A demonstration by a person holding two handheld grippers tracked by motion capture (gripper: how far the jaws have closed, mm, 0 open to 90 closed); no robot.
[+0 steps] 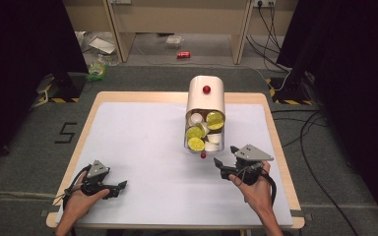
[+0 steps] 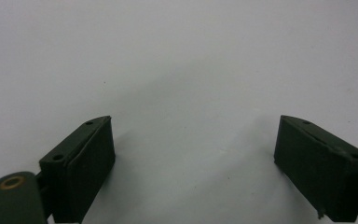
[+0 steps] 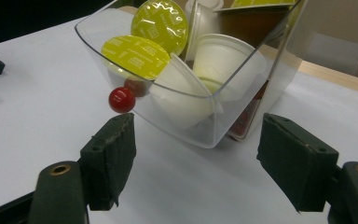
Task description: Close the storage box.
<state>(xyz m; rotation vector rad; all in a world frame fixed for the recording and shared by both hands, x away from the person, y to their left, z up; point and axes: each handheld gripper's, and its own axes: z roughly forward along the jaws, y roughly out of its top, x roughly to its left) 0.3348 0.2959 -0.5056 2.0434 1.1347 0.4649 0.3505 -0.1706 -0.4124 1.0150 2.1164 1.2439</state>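
Capsule dispenser (image 1: 205,98) at table's (image 1: 128,147) far middle, clear drawer (image 3: 223,98) pulled out, full of yellow-lidded and white coffee capsules (image 3: 142,56).

Right gripper (image 1: 226,162) just before drawer's red knob (image 3: 121,100), jaws apart, gripping nothing.

Left gripper (image 1: 118,188) idle near corner, jaws wide, empty.

Judged: drawer open; capsule pick or closing push not yet begun.

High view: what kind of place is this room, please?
Probably a lab or workshop set up for recording, not a home. A table with a plain white top stands on grey carpet, black-and-yellow hazard tape marks stand feet, and loose cables run across the floor to wall sockets.
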